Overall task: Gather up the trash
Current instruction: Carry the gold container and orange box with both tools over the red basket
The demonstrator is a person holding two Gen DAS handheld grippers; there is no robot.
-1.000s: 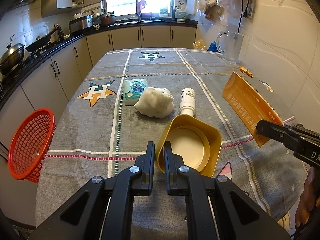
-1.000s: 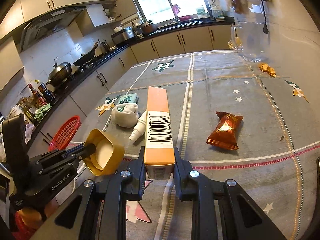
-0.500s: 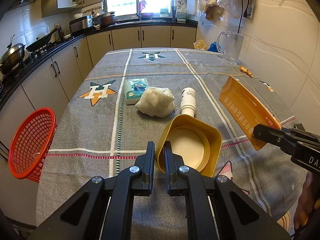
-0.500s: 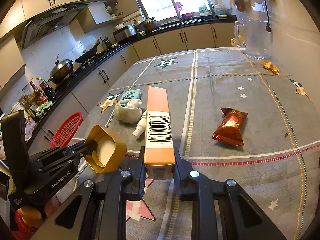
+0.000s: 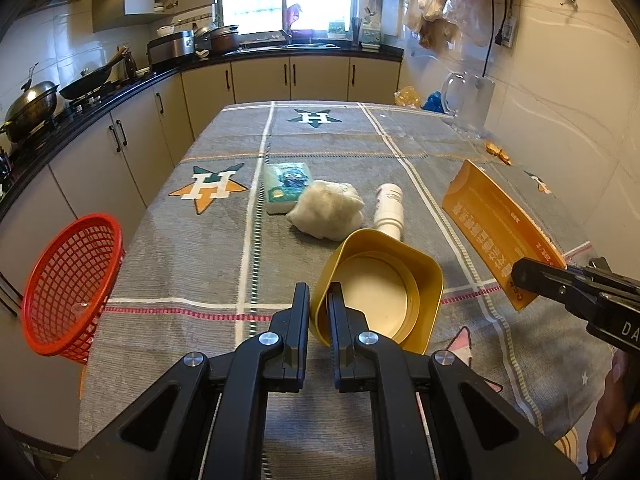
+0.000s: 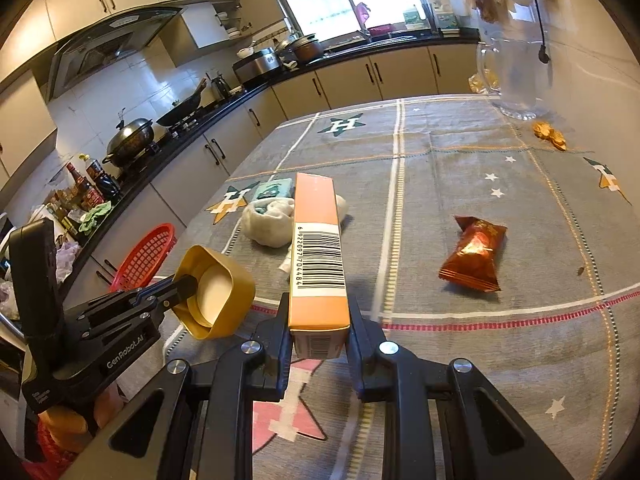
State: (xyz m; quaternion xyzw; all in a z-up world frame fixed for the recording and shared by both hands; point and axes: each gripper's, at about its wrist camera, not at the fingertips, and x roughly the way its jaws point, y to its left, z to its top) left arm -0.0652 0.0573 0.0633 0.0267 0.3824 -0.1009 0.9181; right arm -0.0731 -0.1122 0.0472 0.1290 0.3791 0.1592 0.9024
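The left claw [image 5: 318,307] pinches the thin rim of a light, stiff yellow cup [image 5: 380,292] and the right claw [image 6: 319,328] squeezes the end of a light orange box [image 6: 318,256], both up above the surface [image 5: 200,256].

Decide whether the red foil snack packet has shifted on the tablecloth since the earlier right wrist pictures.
No. The red foil snack packet lies just beyond the red dashed stripe as before; only the camera view drifted.
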